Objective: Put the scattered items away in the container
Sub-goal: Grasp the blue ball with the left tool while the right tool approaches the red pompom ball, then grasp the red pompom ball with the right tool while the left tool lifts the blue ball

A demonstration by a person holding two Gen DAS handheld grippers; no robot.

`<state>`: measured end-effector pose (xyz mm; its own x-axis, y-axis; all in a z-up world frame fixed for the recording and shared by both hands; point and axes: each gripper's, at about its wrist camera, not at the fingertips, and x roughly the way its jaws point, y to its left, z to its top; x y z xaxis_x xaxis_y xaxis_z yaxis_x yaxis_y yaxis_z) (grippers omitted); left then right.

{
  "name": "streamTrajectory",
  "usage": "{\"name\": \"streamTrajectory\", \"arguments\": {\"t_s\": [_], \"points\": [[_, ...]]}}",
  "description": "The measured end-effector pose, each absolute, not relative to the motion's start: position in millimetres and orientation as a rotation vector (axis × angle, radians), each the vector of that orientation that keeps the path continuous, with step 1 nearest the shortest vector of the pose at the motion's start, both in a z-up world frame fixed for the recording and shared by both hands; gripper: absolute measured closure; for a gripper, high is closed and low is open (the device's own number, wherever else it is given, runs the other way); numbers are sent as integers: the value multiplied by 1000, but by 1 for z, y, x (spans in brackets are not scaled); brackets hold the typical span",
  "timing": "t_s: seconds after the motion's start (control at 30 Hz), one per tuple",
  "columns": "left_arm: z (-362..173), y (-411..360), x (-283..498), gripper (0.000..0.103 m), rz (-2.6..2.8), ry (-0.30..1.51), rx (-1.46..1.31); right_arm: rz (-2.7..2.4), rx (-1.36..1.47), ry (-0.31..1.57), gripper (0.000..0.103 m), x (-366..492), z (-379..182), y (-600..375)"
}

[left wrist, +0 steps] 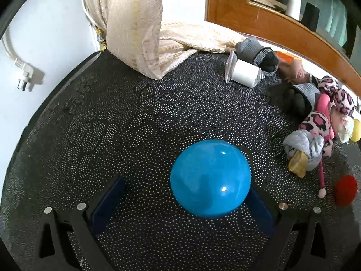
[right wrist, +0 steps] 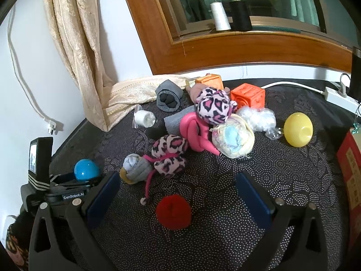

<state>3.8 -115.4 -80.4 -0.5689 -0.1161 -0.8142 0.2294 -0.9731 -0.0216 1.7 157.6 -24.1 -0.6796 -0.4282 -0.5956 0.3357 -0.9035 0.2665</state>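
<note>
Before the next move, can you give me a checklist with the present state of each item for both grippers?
1. Left gripper open around the glossy blue ball: ok.
2. Ball centred between the pads: not ok, it sits against the right one.
3. Right gripper open: ok.
4. Fuzzy red pom-pom between the right gripper's pads, untouched: ok.
5. Container in view: cannot tell; only a red box edge shows.
6. Pink cord apart from the pom-pom: ok, but near.

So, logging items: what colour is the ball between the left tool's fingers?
Blue ball, clearest in the left wrist view.
</note>
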Motion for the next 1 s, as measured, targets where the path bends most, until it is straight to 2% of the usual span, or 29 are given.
{"name": "streamTrajectory", "arguments": {"t_s": [0.13, 0.27, 0.33, 0.4, 0.43, 0.57, 0.63, 0.7, 0.87, 1.0], "points": [[-80, -117, 4, 0, -2615, 198, 1343, -2548, 947, -186, 0, 4, -22, 157], [-72, -127, 10, 4, -2654, 335, 1277, -2562, 928, -166, 0, 9, -19, 156], [-71, -128, 11, 28, -2681, 352, 1268, -2561, 927, -161, 0, 9, -19, 155], [-71, -123, 11, 38, -2690, 326, 1271, -2562, 930, -159, 0, 9, -20, 155], [-71, -119, 11, 47, -2698, 302, 1275, -2564, 930, -160, 1, 9, -20, 155], [-69, -114, 11, 48, -2748, 302, 1260, -2575, 923, -182, 8, 8, -20, 160], [-64, -113, 15, 48, -2775, 307, 1225, -2582, 919, -199, 22, 7, -20, 164], [-57, -112, 20, 48, -2807, 310, 1187, -2591, 931, -217, 29, 4, -21, 169], [-43, -109, 30, 48, -2878, 318, 1108, -2565, 939, -289, 29, 4, -20, 181], [-38, -112, 35, 48, -2902, 360, 1098, -2532, 956, -216, 24, 20, -22, 171]]}}
